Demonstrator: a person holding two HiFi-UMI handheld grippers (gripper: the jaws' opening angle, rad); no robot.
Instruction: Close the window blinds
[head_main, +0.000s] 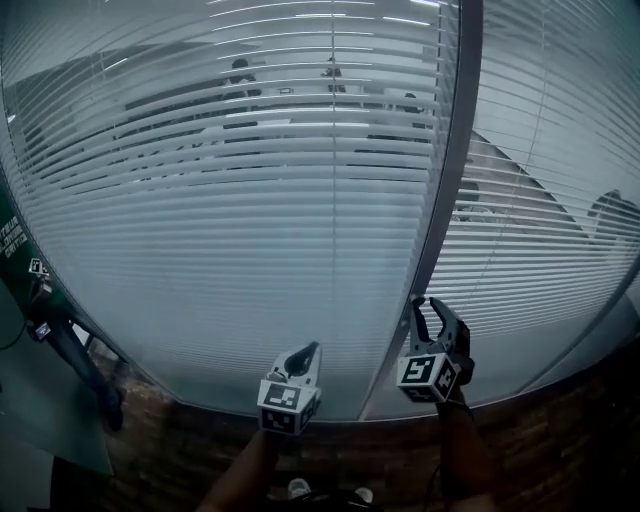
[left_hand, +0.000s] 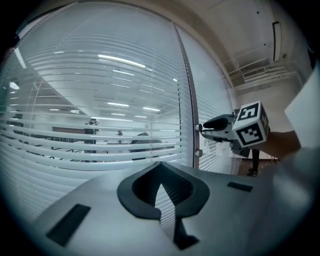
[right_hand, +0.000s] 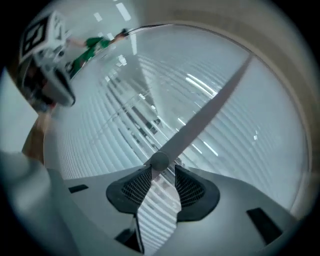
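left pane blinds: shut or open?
Partly open. The office shows through gaps between the upper slats; the lower slats look shut.

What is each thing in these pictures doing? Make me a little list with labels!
blinds: slats not fully shut; a room shows through the upper part
window post: stands between two blind-covered panes
knob: small and round, on the post
right gripper: jaws apart, knob between their tips, a small gap on one side
left gripper: jaws together, nothing in them
job: blinds not closed yet
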